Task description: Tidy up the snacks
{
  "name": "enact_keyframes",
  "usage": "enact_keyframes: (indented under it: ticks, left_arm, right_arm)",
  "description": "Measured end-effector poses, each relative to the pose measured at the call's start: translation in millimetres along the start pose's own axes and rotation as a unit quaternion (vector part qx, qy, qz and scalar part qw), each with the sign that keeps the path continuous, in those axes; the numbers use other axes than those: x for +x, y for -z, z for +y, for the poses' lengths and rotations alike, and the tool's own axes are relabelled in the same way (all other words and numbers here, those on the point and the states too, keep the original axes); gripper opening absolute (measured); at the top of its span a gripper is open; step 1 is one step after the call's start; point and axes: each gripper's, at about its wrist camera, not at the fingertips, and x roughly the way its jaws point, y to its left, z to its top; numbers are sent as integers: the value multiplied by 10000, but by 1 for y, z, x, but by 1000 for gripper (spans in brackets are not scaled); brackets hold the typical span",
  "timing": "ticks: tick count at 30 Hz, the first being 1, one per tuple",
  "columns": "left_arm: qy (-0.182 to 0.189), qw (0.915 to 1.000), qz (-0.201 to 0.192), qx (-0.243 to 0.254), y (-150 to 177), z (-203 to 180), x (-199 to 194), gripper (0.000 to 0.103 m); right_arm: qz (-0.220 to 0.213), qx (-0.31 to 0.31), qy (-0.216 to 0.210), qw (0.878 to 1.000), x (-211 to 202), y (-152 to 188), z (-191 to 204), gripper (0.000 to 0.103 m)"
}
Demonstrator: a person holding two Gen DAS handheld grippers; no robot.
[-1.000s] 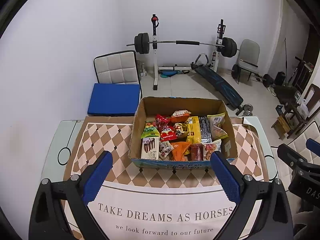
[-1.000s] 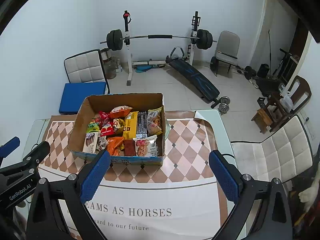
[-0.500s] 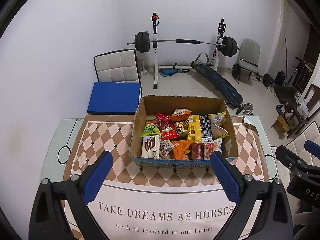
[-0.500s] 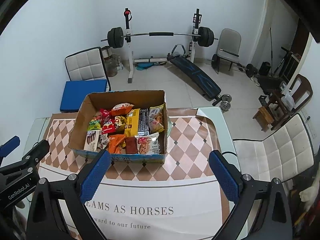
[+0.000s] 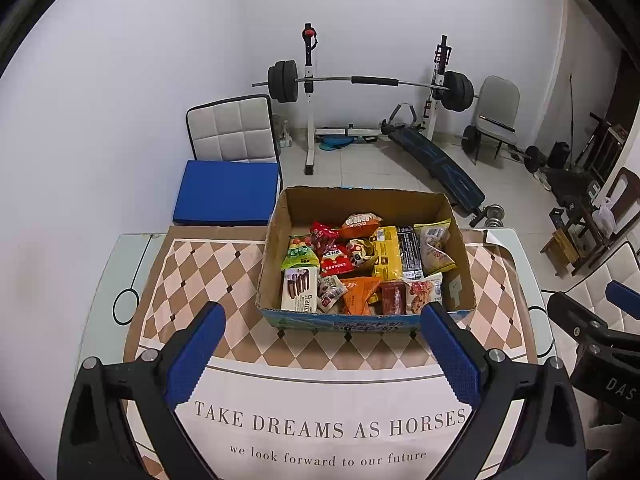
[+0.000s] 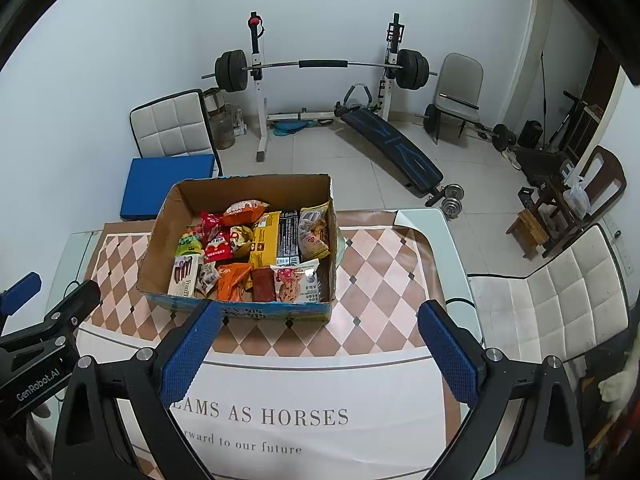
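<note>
At frame centre, your cardboard box [image 5: 366, 322] of snack packets [image 5: 362, 266] has slid slightly nearer over the last second; left gripper [image 5: 322, 354] and right gripper [image 6: 316, 354] hang spread wide, empty, closing in.

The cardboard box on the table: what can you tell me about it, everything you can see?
The box is plain brown corrugated cardboard, open-topped, with a blue printed band along its near bottom edge. It sits upright and flat on the checkered tablecloth, toward the table's far edge. Snack packets lie loosely jumbled inside, well below the rim. One inner wall bears a pale label. Neither gripper touches it.
</note>
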Motion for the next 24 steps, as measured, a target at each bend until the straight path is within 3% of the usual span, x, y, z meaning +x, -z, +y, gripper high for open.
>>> enact_keyframes:
  ticks: [24]
  left_arm:
    - [17,10000,-48,41,-2,-4,-8,100]
  right_arm:
    - [2,-11,-20,10000,-1,-1,1,101]
